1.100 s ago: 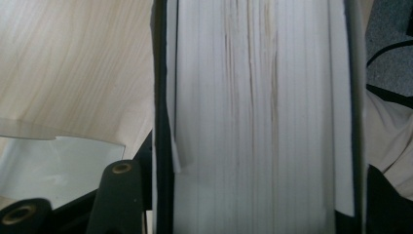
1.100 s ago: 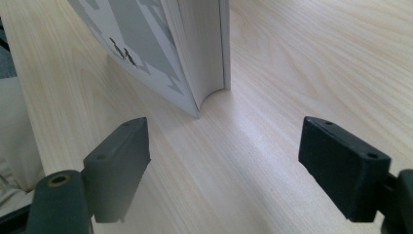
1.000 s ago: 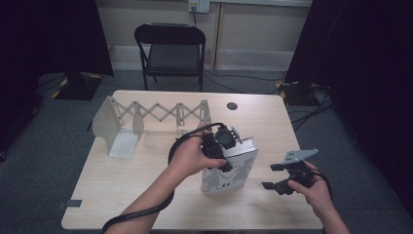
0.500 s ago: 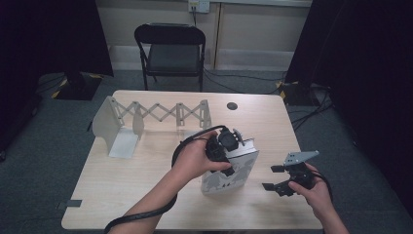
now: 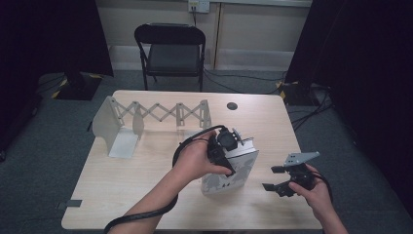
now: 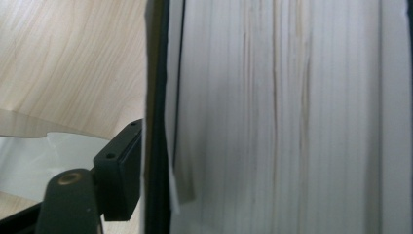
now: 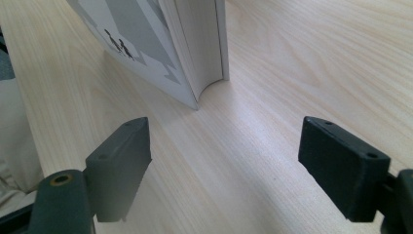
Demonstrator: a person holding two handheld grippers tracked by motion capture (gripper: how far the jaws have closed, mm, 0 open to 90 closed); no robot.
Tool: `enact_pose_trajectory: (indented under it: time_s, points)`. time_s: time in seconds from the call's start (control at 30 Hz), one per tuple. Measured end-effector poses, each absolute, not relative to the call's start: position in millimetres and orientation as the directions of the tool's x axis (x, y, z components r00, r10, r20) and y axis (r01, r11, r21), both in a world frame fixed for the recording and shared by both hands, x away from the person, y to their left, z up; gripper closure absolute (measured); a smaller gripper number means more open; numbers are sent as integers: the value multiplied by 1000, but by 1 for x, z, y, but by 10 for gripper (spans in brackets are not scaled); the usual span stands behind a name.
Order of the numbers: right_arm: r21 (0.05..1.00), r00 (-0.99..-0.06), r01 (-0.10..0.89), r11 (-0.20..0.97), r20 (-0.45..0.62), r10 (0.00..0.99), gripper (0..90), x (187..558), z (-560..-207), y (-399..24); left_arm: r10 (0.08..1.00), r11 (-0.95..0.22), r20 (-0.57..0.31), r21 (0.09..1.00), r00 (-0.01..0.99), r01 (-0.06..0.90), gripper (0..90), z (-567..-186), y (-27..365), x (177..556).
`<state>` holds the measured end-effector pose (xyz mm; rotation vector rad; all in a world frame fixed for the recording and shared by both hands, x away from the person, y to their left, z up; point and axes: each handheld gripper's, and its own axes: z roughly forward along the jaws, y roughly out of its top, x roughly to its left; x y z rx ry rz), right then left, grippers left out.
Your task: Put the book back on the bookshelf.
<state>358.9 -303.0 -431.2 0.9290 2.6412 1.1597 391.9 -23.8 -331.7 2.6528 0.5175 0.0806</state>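
you are steadying a book (image 5: 229, 170) on its edge at the middle of the table (image 5: 146, 185), left gripper (image 5: 225, 146) at its top.

your left gripper is reaching over the book from above, and its jaws have just been opening; in the left gripper view one black jaw is sitting beside the dark cover with the page block (image 6: 292, 117) running between the jaws, though you cannot tell whether the pads are pressing on it. the book is standing upright near the front of the table, well apart from the folding rack (image 5: 160, 114) behind it. your right gripper (image 5: 282, 178) is hovering just right of the book, its jaws standing wide with nothing between them, pointing at the book's lower corner (image 7: 195, 97) in the right gripper view.
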Motion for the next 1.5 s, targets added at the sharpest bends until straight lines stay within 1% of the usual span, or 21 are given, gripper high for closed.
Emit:
enact_pose_trajectory:
  time_s: [0.1, 0.17, 0.27, 0.4, 0.43, 0.47, 0.5, 0.6, 0.73, 0.9, 1.0, 1.2, 1.27, 1.37, 1.4, 1.43, 1.5]
  points:
    - [701, -805, 491, 518, 136, 578, 194, 359, -433, -303, 361, -845, -22, 416, 932, 337, 254, -331, -25, 391]
    - [699, -803, 494, 516, 140, 579, 195, 358, -435, -303, 354, -845, -21, 421, 935, 330, 314, -332, -25, 390]
    - [699, -804, 493, 518, 139, 578, 195, 358, -437, -302, 345, -850, -19, 417, 938, 321, 349, -331, -26, 389]
    - [695, -805, 493, 523, 136, 577, 196, 357, -441, -301, 337, -856, -15, 411, 941, 313, 368, -331, -27, 388]
    - [698, -805, 492, 520, 137, 578, 196, 357, -443, -301, 333, -844, -27, 437, 943, 311, 400, -329, -25, 388]
    - [698, -805, 492, 520, 137, 578, 196, 357, -443, -301, 333, -844, -27, 437, 943, 311, 443, -329, -25, 388]
    - [698, -801, 498, 515, 142, 582, 196, 356, -445, -302, 344, -835, -17, 451, 939, 314, 450, -328, -23, 387]
    - [698, -800, 499, 513, 143, 583, 196, 355, -448, -303, 343, -834, -17, 454, 939, 313, 450, -328, -23, 387]
    - [697, -792, 505, 509, 140, 594, 195, 354, -454, -304, 332, -849, -16, 431, 943, 306, 460, -327, -26, 386]
    - [690, -783, 497, 525, 97, 614, 188, 350, -466, -300, 323, -854, -2, 431, 946, 293, 479, -327, -26, 384]
    - [687, -782, 497, 530, 90, 617, 183, 349, -471, -299, 324, -855, -8, 427, 946, 296, 480, -326, -27, 384]
    - [695, -766, 485, 530, 46, 641, 164, 346, -480, -297, 326, -847, -15, 438, 945, 300, 464, -327, -25, 386]
    - [696, -764, 484, 531, 40, 644, 163, 346, -481, -297, 311, -847, -15, 449, 950, 284, 458, -327, -24, 386]
    - [688, -765, 484, 542, 31, 644, 163, 345, -487, -295, 302, -854, -9, 441, 953, 275, 438, -327, -25, 385]
    - [688, -765, 484, 542, 31, 644, 163, 345, -487, -295, 301, -860, -9, 430, 954, 276, 438, -326, -26, 386]
    - [674, -767, 478, 564, 7, 642, 156, 344, -491, -293, 295, -868, -6, 416, 956, 270, 434, -326, -27, 387]
    - [680, -769, 472, 561, 5, 640, 150, 344, -492, -292, 284, -873, -11, 409, 959, 264, 437, -326, -27, 387]
